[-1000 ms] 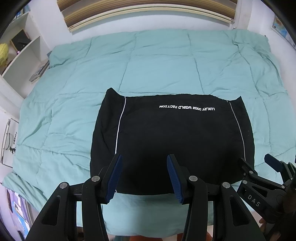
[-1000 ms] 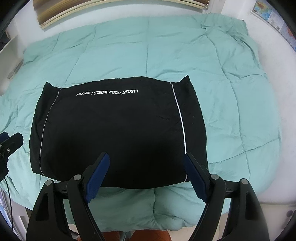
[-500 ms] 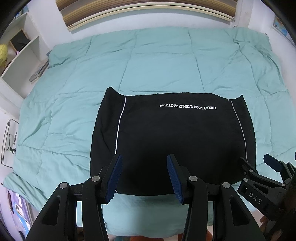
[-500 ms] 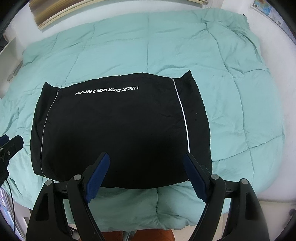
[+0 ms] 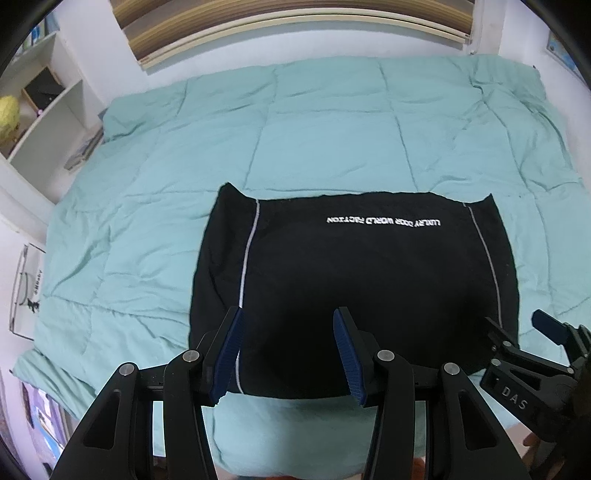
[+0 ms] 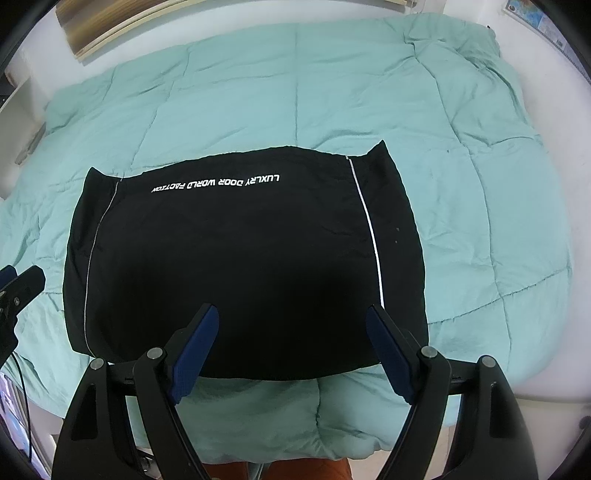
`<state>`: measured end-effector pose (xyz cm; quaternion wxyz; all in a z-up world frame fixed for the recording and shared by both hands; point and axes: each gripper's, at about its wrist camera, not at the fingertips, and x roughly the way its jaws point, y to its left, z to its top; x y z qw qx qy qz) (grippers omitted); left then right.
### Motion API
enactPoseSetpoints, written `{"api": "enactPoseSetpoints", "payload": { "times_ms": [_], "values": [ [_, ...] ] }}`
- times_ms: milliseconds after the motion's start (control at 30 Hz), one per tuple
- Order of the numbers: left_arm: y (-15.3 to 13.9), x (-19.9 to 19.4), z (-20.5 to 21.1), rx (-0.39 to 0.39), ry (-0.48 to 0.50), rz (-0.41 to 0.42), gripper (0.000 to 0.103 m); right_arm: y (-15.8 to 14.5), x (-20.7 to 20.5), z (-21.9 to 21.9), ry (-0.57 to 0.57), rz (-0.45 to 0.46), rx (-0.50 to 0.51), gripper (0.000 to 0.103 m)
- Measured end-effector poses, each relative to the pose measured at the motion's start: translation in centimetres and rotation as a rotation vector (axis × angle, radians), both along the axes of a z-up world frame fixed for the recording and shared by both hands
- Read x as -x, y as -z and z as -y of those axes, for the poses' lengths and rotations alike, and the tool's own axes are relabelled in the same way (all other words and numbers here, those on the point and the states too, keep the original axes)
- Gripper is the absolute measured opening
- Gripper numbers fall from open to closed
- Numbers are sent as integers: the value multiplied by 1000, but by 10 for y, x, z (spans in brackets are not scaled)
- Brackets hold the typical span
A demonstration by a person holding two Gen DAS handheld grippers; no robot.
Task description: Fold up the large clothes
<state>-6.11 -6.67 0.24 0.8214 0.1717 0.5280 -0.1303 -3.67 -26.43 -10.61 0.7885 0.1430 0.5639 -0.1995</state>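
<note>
A black garment [image 5: 354, 280] lies folded flat in a wide rectangle on the teal quilt [image 5: 332, 136], with white side stripes and upside-down white lettering near its far edge. It also shows in the right wrist view [image 6: 240, 258]. My left gripper [image 5: 288, 350] is open and empty, held above the garment's near left part. My right gripper [image 6: 291, 350] is open wider and empty, above the near right part. The right gripper also shows at the right edge of the left wrist view [image 5: 517, 332]. The left gripper's tip shows at the left edge of the right wrist view [image 6: 18, 280].
The quilt [image 6: 461, 147] covers the whole bed. A white shelf unit [image 5: 40, 110] stands at the left of the bed. A wooden headboard [image 5: 295, 22] and white wall lie beyond. The bed's near edge [image 6: 314, 424] is just below the grippers.
Both grippers have drifted slightly, so the garment sits a little differently in each view. The garment itself has not moved. Both grippers stayed open.
</note>
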Motion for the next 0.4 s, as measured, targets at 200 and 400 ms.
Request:
{"api": "enactPoseSetpoints", "payload": {
  "times_ms": [200,400],
  "values": [
    [-5,-5,-1,6,-21,41,51,-4,-1,-3,-5,3,15,83],
    [-9,-11,-9,24,-46,61,51,-6,-2,-3,-7,3,27,83]
  ]
}}
